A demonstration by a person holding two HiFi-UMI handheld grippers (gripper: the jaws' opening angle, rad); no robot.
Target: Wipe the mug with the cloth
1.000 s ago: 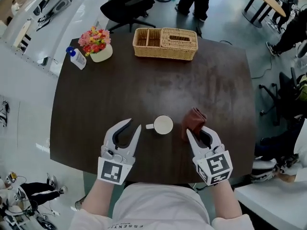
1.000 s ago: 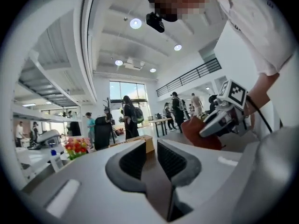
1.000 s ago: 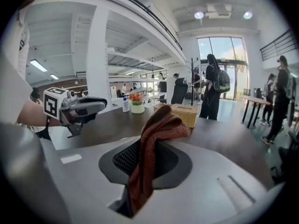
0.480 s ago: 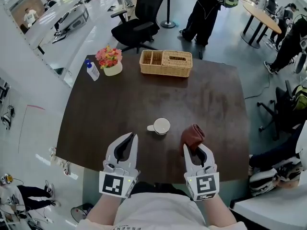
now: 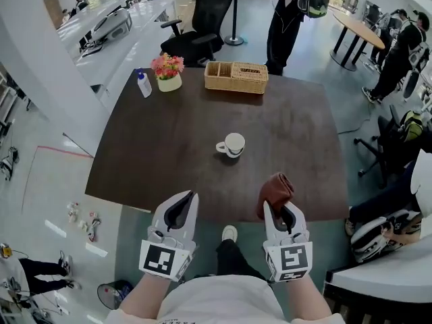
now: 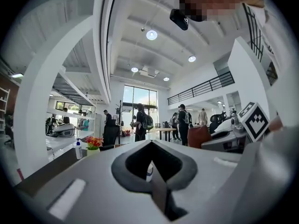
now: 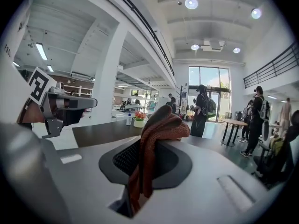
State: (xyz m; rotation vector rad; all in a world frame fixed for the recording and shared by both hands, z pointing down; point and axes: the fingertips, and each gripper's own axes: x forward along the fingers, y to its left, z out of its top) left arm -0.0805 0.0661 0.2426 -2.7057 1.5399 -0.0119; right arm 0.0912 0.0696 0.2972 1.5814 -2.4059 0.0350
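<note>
Nearest the person, the left gripper [image 5: 190, 197] hangs at the near edge of the table [image 5: 155, 154]; its jaws are closed together with nothing between them; the dark pads leave only a diamond-shaped hollow behind the meeting tips; beside it, the right gripper [image 5: 279, 210] is level with it and clamped on the cloth [image 5: 275, 189]; the cloth is a reddish-brown knitted bundle, pinched low between the jaws, with its bunched top sticking out past the tips and drooping to one side; in the head view it overlaps the table's near edge; farther on, the mug [image 5: 233, 144] stands upright on the dark tabletop, about midway between the two grippers' lines and well apart from both; it is white, its handle points to the person's left, and nothing touches it; at the far edge of the table sits a basket [image 5: 236, 77] with a lidded half and an open half; to its left is a pot of flowers [image 5: 167, 71], then a small bottle [image 5: 143, 84]; beyond the table are a black chair [image 5: 196, 39] and a standing person [image 5: 287, 19]
</note>
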